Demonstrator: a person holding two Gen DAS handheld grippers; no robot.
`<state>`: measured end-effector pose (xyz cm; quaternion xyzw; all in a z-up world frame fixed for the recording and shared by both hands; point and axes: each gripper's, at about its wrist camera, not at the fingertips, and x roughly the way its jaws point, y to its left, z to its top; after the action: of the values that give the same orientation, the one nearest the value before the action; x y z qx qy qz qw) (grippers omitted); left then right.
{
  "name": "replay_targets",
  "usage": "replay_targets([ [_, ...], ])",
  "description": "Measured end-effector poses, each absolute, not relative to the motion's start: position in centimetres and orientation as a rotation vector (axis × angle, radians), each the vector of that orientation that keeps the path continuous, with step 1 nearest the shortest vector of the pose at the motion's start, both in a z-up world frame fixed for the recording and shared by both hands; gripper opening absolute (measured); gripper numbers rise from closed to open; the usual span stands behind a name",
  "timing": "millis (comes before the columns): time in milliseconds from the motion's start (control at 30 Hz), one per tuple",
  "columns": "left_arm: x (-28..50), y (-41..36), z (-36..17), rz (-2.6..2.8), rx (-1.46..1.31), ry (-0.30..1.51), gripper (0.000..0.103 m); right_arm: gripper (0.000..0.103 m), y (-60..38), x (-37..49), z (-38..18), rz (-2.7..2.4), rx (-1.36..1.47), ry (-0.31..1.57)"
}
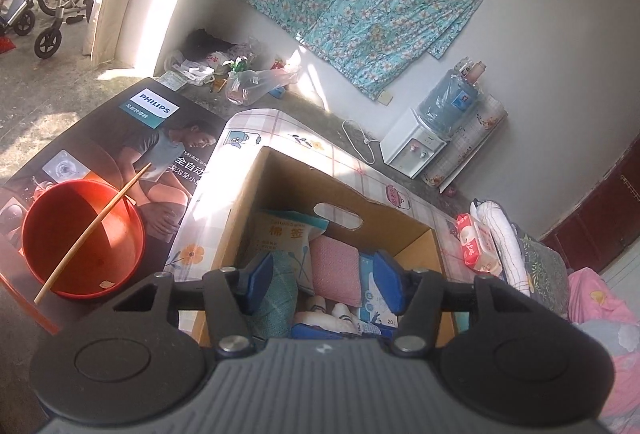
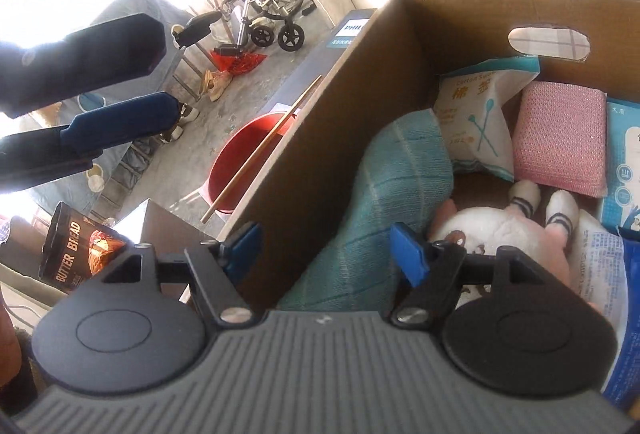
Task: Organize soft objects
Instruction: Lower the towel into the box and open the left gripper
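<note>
My left tongs hang over the open box, jaws parted and pressing on nothing; the teal cloth lies by the left pad, the pink sponge shows in the gap between them. My right tongs are released too, jaws wide, and they straddle the near left wall of the box: one pad outside the cardboard, the other inside, above the cloth and just beside the plush toy.

Inside, the soft things fill the floor. The swab bag leans on the far wall under the handle slot, the sponge beside it, the toy in front with its feet toward the sponge, blue packets along the right side. Only a small strip of bare cardboard shows at the far left corner.

The box stands on a checked desk, with open cloth along its left and far edges. A tissue pack lies on the desk right of the box, apart from it. Left of the desk a red basin with a stick across its rim sits on a dark carton. In the right view my left tongs show at upper left, outside the box wall
</note>
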<state>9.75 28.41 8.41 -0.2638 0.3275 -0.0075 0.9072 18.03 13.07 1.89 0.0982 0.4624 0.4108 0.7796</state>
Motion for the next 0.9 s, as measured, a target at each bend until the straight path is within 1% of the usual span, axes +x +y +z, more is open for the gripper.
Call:
replay_targets([
  [233,9.2,27.9,8.5,-0.016,-0.538,0.680,0.070,0.071,7.2,17.1,3.4,0.881,0.282,0.921],
  [300,8.9,27.5,8.7,-0.013,-0.535,0.687,0.077,0.072,5.2,16.5,4.1,0.876,0.312,0.895],
  [367,8.6,26.7,8.7,-0.010,-0.520,0.696,0.080,0.071,2.8,15.8,4.9,0.867,0.347,0.865],
  [500,8.2,24.8,8.4,-0.021,-0.504,0.735,0.081,0.071,-3.1,14.3,6.3,0.842,0.437,0.794],
  [667,7.5,21.1,7.3,-0.111,-0.534,0.775,0.081,0.071,-14.5,10.5,6.8,0.700,0.566,0.694],
  [800,7.2,16.9,6.5,-0.217,-0.486,0.806,0.083,0.071,-24.8,5.1,5.6,0.470,0.622,0.636],
  [900,7.3,13.8,6.0,-0.313,-0.468,0.832,0.083,0.071,-30.6,0.8,4.1,0.303,0.650,0.632],
])
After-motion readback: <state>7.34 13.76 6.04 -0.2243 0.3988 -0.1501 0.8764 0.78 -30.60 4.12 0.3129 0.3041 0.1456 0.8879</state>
